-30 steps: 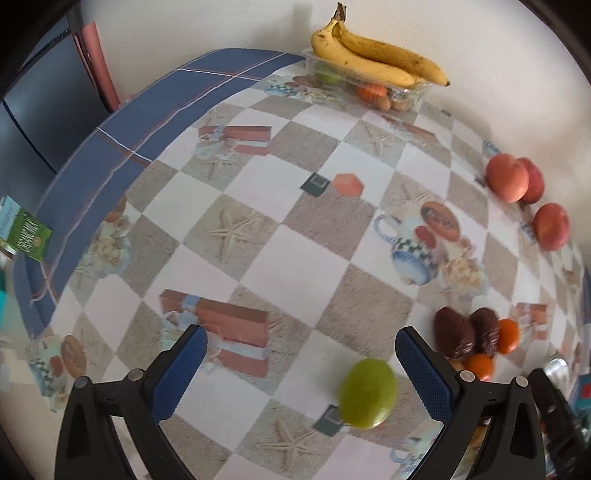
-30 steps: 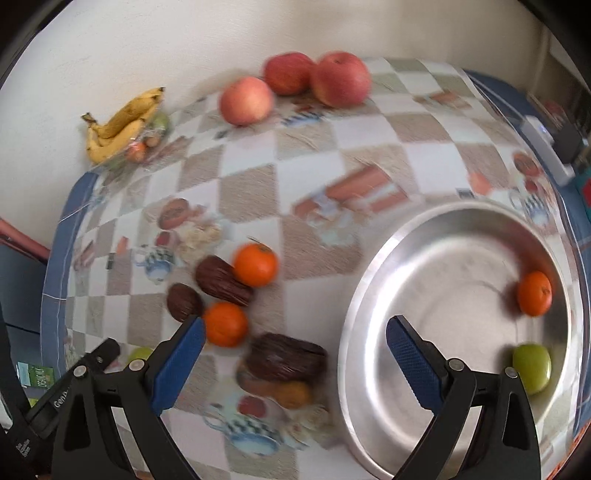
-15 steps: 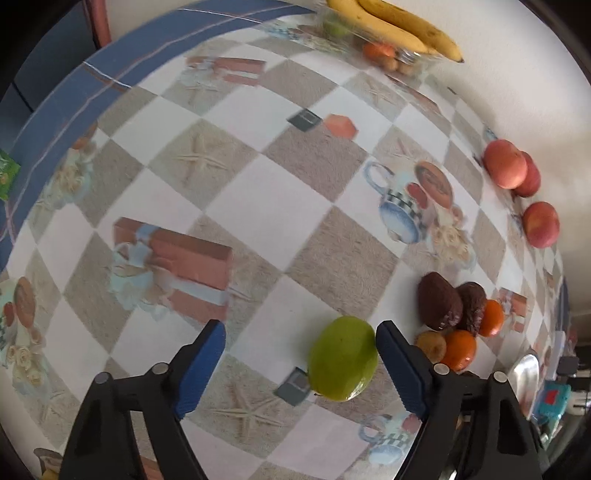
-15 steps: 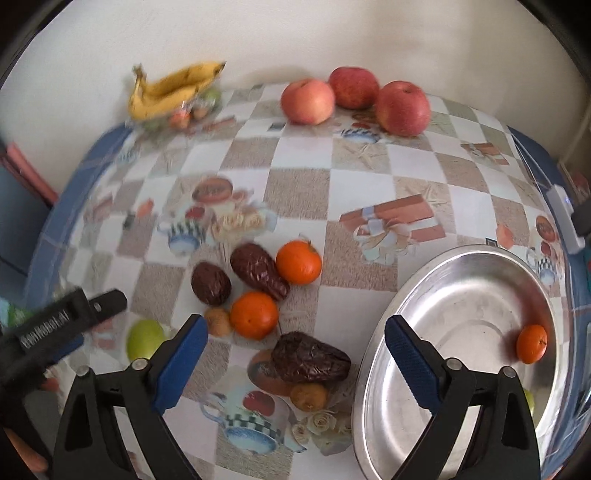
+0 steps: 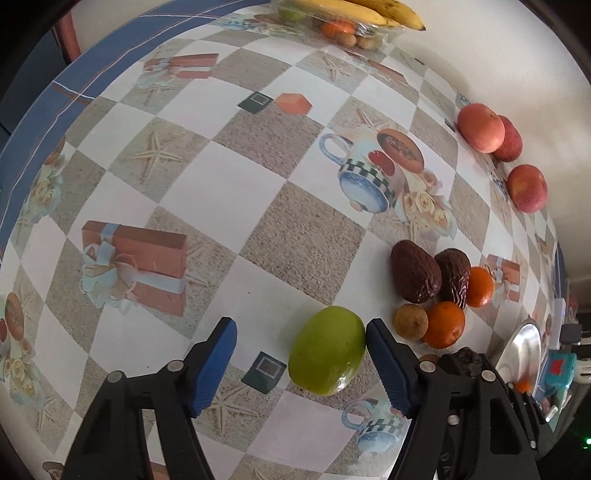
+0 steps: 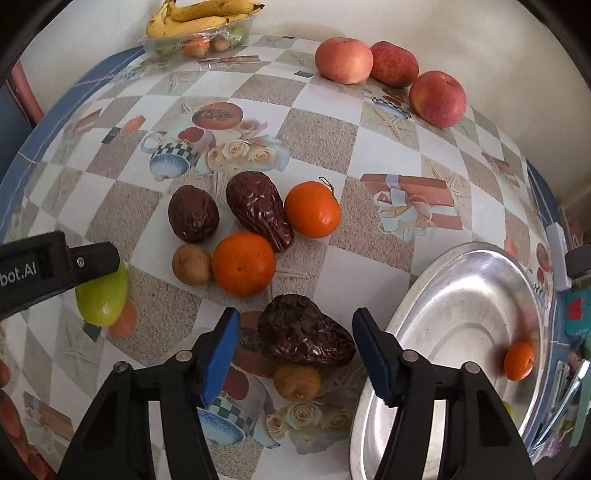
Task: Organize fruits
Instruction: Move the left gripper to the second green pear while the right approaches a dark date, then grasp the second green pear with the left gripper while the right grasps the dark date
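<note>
Left gripper (image 5: pixel 301 363): fingers closing round lime (image 5: pixel 327 350); firm, smooth, may roll; take its sides
Right gripper (image 6: pixel 295 354): fingers closing round avocado (image 6: pixel 304 336); soft, wrinkled; squeeze gently

Tablecloth (image 5: pixel 207 192): white and sandy-beige checks printed with starfish, brick-red gift boxes, blue checkered cups, roses; navy border. Lime (image 5: pixel 327 350): yellow-green. Avocados (image 6: pixel 258 208): dark brown, wrinkled, glossy. Mandarins (image 6: pixel 243 264): bright orange. Apples (image 6: pixel 437 98): red blushed with pink-yellow. Bananas (image 6: pixel 203 14): yellow, brown-speckled. Bowl (image 6: pixel 461 280): silver metal. Gripper pads (image 6: pixel 221 354): blue on black frames.
</note>
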`<state>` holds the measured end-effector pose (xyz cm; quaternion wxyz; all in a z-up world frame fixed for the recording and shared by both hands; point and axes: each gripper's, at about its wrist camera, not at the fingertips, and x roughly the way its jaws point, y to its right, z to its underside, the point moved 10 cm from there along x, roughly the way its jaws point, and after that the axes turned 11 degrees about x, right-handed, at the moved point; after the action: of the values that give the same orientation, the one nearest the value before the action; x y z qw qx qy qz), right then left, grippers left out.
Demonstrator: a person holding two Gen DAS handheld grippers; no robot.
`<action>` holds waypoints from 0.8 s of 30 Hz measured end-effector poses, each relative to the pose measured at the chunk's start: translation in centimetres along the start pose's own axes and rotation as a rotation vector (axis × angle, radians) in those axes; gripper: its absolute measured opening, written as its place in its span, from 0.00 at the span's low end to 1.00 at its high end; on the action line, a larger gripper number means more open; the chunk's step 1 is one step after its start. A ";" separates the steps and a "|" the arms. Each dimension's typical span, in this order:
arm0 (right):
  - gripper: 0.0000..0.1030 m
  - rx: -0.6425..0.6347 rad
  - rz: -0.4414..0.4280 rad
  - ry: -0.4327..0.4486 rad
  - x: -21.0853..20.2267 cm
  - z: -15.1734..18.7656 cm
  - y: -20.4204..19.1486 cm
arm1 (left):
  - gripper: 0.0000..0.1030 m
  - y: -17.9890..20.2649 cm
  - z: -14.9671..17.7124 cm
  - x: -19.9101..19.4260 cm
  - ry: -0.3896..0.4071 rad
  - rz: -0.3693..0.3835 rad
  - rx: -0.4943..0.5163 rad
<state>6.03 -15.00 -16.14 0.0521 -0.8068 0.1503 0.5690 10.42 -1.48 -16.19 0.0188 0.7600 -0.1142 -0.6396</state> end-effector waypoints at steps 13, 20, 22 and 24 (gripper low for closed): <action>0.38 0.071 -0.082 0.070 -2.5 -1.4 0.0 | 0.44 1.9 0.4 -0.5 0.008 0.078 0.031; 0.38 0.133 -0.132 0.100 -4.0 -2.4 0.7 | 0.44 3.2 -1.0 -2.6 0.090 0.139 0.027; 0.38 0.152 -0.148 0.116 -4.7 -2.7 1.0 | 0.44 4.1 -1.3 -3.1 0.106 0.165 0.037; 0.38 0.168 -0.160 0.132 -5.3 -3.0 1.4 | 0.44 5.0 -1.5 -3.6 0.118 0.179 0.056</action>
<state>6.67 -16.11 -9.99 0.1548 -0.8447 0.1355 0.4941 10.53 -5.84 -11.54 0.0611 0.7834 -0.1983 -0.5859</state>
